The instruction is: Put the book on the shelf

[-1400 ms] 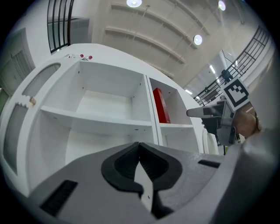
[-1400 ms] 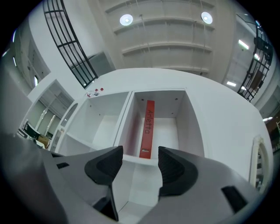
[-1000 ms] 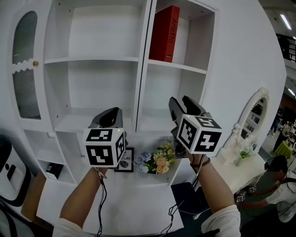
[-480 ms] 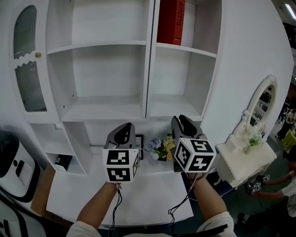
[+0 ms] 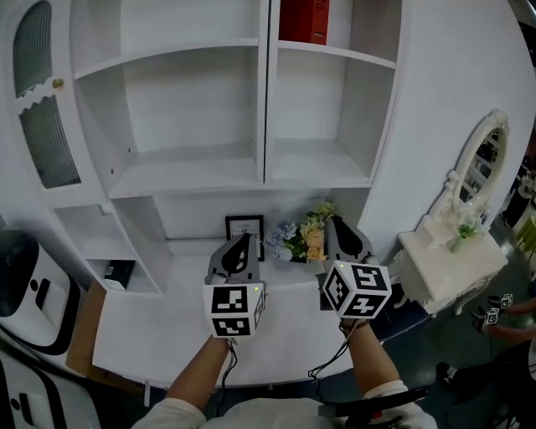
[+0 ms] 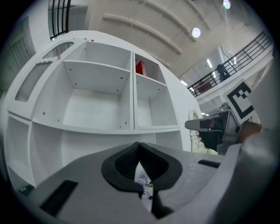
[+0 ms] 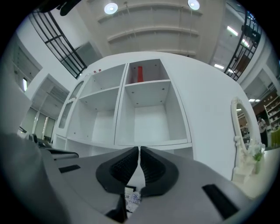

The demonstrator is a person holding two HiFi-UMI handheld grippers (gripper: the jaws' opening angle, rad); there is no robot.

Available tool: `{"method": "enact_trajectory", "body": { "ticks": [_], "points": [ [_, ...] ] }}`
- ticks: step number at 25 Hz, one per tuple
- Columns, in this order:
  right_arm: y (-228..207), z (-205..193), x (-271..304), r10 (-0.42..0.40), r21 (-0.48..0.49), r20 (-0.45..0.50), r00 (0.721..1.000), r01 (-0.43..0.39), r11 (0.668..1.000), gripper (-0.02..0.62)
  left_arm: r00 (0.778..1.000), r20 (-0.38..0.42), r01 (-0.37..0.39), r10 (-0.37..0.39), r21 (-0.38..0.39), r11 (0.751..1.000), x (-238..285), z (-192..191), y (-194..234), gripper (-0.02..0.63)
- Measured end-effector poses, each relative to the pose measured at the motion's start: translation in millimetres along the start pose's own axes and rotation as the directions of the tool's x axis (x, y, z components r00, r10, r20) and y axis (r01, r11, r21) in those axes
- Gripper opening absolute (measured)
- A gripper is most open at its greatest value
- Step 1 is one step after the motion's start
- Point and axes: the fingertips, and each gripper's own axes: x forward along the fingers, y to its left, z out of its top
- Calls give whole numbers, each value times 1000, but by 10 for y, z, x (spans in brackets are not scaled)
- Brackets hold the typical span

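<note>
White shelf — red book upright in upper-right compartment

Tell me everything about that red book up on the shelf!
The red book stands upright on its bottom edge in the upper right compartment of the white shelf unit, at that compartment's left side near the middle divider. Its cover looks smooth and red; any print is too small to read. The head view cuts off its top. Nothing else shares the compartment, and nothing holds it.
</note>
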Motion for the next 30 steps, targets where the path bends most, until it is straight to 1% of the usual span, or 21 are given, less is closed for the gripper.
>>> {"method": "enact_trajectory", "body": {
  "ticks": [4,6,10,12,15,18,24,30],
  "points": [
    [-80,-228,-159,2,-72,12,1000,-2,997,34,1000,-20,-13,13,0,1000,-24,-194,-148,1],
    [-165,-352,-234,-2,-91,2,1000,3,996,34,999,-30,-32,32,-6,999,-43,-264,-202,1],
    [-430,-522,-316,3,-43,-47,999,-5,999,34,997,-42,-67,66,-27,997,5,-340,-388,0],
    [-516,-543,-363,14,-32,-46,999,-16,999,34,996,-47,-78,77,-32,996,-1,-360,-505,1],
    [-617,-535,-433,35,-31,-21,999,-36,999,34,995,-52,-85,83,-41,996,-25,-399,-682,0],
    [-688,-599,-491,53,-20,-35,998,-54,998,34,994,-74,-89,85,-53,995,-51,-482,-800,0],
    [-844,-688,-551,30,-4,-59,998,-30,1000,34,992,-69,-106,103,-36,994,-37,-435,-884,0],
    [-858,-777,-608,8,-71,-122,992,-17,997,21,992,-77,-105,102,-32,994,-30,-463,-912,2]
  ]
}}
